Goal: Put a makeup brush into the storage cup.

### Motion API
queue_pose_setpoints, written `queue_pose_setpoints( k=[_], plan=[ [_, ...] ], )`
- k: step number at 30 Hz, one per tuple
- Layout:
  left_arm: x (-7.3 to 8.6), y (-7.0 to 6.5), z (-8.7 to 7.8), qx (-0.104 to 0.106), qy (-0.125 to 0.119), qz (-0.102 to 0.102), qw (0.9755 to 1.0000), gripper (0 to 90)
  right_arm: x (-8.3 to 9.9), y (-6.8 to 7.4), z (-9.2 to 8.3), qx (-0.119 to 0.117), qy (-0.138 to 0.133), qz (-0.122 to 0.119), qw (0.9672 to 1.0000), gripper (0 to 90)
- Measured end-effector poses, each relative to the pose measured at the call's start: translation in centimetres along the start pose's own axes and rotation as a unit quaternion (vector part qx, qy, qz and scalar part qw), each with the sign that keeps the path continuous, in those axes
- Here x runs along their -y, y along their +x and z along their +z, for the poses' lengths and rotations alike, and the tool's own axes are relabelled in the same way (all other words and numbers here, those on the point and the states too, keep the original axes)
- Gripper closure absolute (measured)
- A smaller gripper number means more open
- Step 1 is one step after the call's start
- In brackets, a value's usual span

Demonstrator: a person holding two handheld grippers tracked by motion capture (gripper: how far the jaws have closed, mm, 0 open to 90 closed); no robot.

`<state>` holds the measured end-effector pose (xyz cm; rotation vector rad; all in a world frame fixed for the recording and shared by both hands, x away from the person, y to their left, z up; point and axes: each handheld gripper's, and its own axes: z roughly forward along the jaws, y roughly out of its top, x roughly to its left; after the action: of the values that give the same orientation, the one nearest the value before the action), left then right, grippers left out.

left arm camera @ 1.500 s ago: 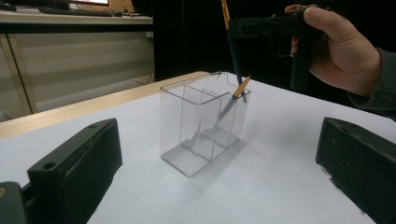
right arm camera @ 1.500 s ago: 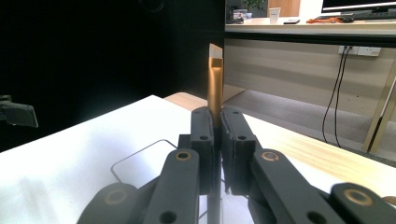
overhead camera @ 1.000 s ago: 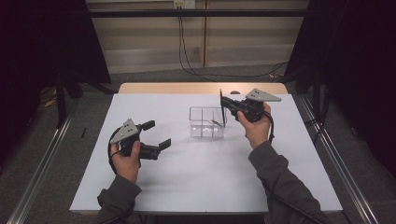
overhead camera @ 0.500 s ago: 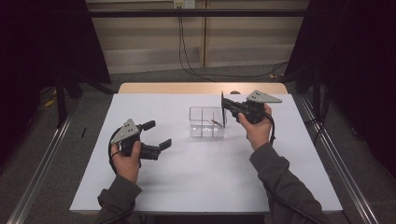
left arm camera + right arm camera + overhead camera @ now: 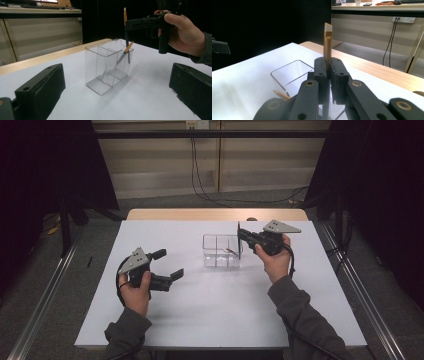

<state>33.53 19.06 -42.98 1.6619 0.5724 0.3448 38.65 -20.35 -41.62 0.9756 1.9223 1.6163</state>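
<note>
We are holding a pencil (image 5: pixel 327 42) upright in our right gripper (image 5: pixel 327 75), its fingers (image 5: pixel 320 75) closed tight on the shaft, with the gold band and pale eraser end rising above them. In the left gripper view the lower part of this pencil (image 5: pixel 126 32) hangs over the far corner of the clear organizer (image 5: pixel 107 67), and its tip seems to sit already inside a rear compartment beside a second pencil (image 5: pixel 126 51) that leans there against a divider. The organizer (image 5: pixel 221 251) stands near the middle of the white tabletop (image 5: pixel 215 315). Our left gripper (image 5: pixel 167 265) rests well apart from it at the left, its fingers (image 5: pixel 41 90) spread wide with nothing between them. To finish this step well, we should keep the shaft vertical and centred over the compartment, lower it until the tip meets the floor of the box, and only then let go, so the pencil tips gently against a wall and does not bounce out. We should also steer clear of the leaning pencil and the thin dividers, since the light box could slide or topple if nudged; our free gripper could steady it if needed.
</note>
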Motion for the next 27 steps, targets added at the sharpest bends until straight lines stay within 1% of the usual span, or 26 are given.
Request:
queue_pose_setpoints(
  k=[8,10,14,15,17,19,20,21,24,25,27],
  plan=[
    [0.0,0.0,0.0,0.0,-0.002,0.0,1.0,0.1,0.6,0.1,-0.1,0.001,0.004,0.001,1.0,84.4],
    [0.0,0.0,0.0,0.001,-0.002,-0.003,1.0,0.1,0.7,0.1,-0.2,0.002,0.006,0.002,1.0,84.4],
    [0.0,0.0,0.0,0.0,-0.002,0.0,1.0,0.1,0.9,0.1,-0.1,0.001,0.008,-0.002,1.0,84.4],
    [-0.1,0.0,-0.1,-0.005,0.0,0.001,1.0,0.1,0.9,0.1,-0.1,0.001,0.008,-0.002,1.0,84.4],
    [-0.1,0.0,-0.1,-0.004,0.003,0.003,1.0,0.1,0.9,0.2,-0.2,0.001,0.01,0.0,1.0,84.4],
    [-0.1,-0.1,0.0,-0.003,0.0,0.0,1.0,0.1,1.0,0.1,-0.1,0.003,0.012,0.0,0.9999,84.3],
    [-0.1,0.0,-0.1,-0.004,0.003,0.006,1.0,0.2,1.1,0.1,-0.1,0.003,0.012,-0.001,0.9999,84.4],
    [-0.1,0.0,-0.1,-0.004,0.004,0.007,1.0,0.1,1.1,0.1,-0.1,0.003,0.015,-0.002,0.9999,84.3],
    [-0.1,0.0,0.0,-0.004,0.004,0.006,1.0,0.1,1.3,0.1,-0.1,0.003,0.016,-0.002,0.9999,84.3],
    [0.0,0.0,0.0,0.002,0.0,0.003,1.0,0.1,1.3,0.1,-0.1,0.004,0.017,0.0,0.9998,84.3],
    [0.0,0.0,0.0,-0.001,0.002,0.003,1.0,0.1,1.4,0.1,-0.1,0.004,0.018,0.0,0.9998,84.3]
  ],
)
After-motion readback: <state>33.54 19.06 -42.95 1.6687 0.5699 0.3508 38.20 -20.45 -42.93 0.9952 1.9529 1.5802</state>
